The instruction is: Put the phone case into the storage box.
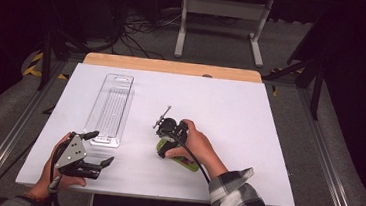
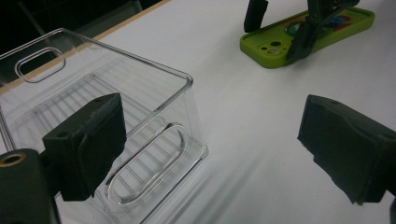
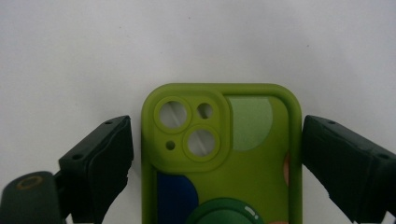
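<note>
One green phone case (image 3: 222,158) lies flat on the white table (image 1: 250,119), squarely between the right gripper's (image 3: 217,163) jaws, which stand open just wider than the case, a thin gap on each side and nothing held. If they close off-centre, the smooth rim could slide or tip out. The right hand (image 1: 195,144) angles down over the case. The left gripper (image 2: 210,154) hovers with jaws spread wide and empty; a clear plastic tray (image 2: 116,107) sits beside its left jaw, bare table before the right.
</note>
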Demonstrator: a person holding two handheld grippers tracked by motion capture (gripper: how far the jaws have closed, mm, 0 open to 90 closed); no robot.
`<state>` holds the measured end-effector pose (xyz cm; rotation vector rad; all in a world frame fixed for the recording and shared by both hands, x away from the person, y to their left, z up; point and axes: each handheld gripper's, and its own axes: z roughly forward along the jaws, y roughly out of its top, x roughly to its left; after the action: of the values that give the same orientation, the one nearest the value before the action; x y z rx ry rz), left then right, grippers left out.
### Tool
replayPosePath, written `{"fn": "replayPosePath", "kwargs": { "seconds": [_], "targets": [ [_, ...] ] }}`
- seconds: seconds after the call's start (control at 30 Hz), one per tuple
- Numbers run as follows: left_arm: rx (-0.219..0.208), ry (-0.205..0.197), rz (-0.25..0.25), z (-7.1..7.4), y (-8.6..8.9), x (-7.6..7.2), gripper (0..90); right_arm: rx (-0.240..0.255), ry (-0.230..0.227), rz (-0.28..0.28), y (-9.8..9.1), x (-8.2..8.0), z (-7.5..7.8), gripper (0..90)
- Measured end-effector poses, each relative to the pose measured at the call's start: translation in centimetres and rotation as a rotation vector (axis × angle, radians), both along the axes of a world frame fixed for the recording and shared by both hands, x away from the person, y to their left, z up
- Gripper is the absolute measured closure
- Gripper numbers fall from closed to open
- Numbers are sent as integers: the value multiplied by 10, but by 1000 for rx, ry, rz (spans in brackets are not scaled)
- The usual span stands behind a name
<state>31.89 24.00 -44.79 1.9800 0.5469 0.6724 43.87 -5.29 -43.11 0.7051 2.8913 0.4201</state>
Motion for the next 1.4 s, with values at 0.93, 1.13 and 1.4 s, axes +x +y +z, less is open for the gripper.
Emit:
{"fn": "replayPosePath", "kwargs": {
  "seconds": [0.93,1.13,1.4],
  "targets": [
    [-13,17,0,0,-1,-1,91,142,-54,-54,-18,0,13,162],
    [-10,18,5,0,-2,0,90,238,-115,-92,-37,-6,27,164],
    [-19,22,8,0,-4,0,90,347,-196,-103,-57,-18,45,167]
  ]
}}
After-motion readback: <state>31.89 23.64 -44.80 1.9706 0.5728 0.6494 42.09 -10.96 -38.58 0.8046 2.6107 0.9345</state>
